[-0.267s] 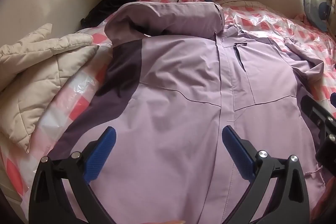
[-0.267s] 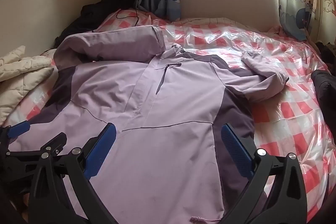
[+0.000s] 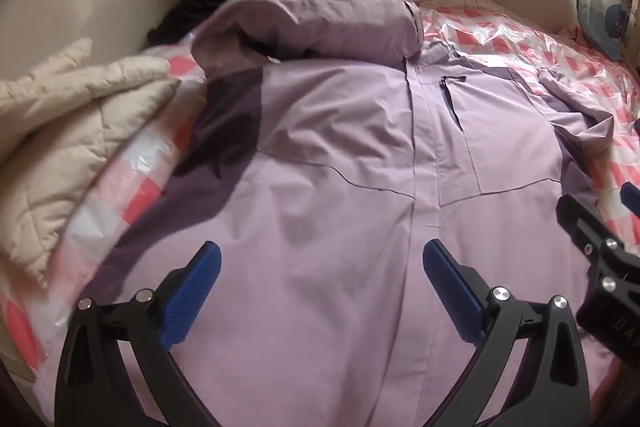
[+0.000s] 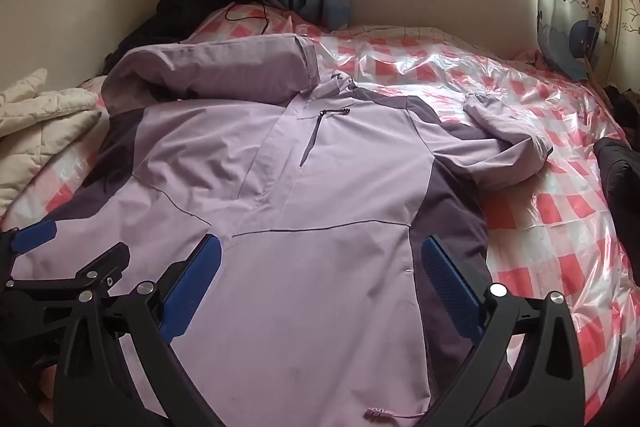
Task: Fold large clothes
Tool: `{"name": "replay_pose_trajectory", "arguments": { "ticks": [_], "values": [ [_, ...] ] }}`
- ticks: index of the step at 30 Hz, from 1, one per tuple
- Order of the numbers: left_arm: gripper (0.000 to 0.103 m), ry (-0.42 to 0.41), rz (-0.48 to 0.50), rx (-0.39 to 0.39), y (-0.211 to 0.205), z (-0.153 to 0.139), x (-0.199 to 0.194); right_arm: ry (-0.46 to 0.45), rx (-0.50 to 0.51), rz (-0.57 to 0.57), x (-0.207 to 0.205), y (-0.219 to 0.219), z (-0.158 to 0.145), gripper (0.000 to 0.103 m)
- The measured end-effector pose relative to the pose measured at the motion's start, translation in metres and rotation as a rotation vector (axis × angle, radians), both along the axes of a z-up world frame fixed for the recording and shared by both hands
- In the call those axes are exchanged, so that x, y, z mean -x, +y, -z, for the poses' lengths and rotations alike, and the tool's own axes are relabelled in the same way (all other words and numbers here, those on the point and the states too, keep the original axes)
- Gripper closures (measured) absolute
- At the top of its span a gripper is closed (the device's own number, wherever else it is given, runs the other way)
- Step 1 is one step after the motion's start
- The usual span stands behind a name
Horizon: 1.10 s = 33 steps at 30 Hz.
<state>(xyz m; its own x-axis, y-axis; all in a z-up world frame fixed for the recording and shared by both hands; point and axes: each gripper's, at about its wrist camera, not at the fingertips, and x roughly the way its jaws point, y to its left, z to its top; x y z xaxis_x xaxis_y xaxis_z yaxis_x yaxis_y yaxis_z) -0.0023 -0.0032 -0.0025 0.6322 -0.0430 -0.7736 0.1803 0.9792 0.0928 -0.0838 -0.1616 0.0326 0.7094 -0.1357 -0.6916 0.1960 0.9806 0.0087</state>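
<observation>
Your lilac jacket [image 4: 304, 187] lies front-up across the middle of the bed [image 4: 560, 247], smooth matte fabric with darker purple side panels. One sleeve [image 4: 216, 71] is folded across its collar; the other [image 4: 508, 147] trails toward the bed's right edge. Crinkly clear plastic covers the pink checked sheet. A cream quilted blanket [image 3: 68, 147] bunches at the left edge, dark clothes [image 4: 192, 11] heap at the far-left corner. Your left gripper [image 3: 320, 263] and right gripper [image 4: 320, 255] hover over the hem, blue ribbed fingers [image 4: 448, 291] spread wide, grasping nothing.

A lilac jacket [image 4: 320, 227] with darker purple side panels lies front-up, spread flat, one sleeve folded across its collar.
</observation>
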Motion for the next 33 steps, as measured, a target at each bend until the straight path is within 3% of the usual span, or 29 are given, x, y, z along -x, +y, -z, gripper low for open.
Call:
{"name": "replay_pose_trajectory", "arguments": {
  "ticks": [10,16,25,33],
  "values": [
    [0.006,0.033,0.032,0.065,-0.004,0.003,-0.004,0.017,-0.02,0.018,-0.002,-0.013,0.004,0.006],
    [0.006,-0.056,0.011,0.039,-0.008,-0.009,0.002,0.011,-0.033,0.023,0.0,-0.017,0.004,0.006],
    [0.006,-0.044,0.0,0.082,-0.017,-0.01,0.0,0.013,-0.042,0.041,0.001,-0.024,0.004,0.006],
    [0.006,-0.09,0.009,-0.015,-0.027,-0.011,0.004,0.014,-0.05,0.05,0.001,-0.03,0.005,0.006]
  ]
}}
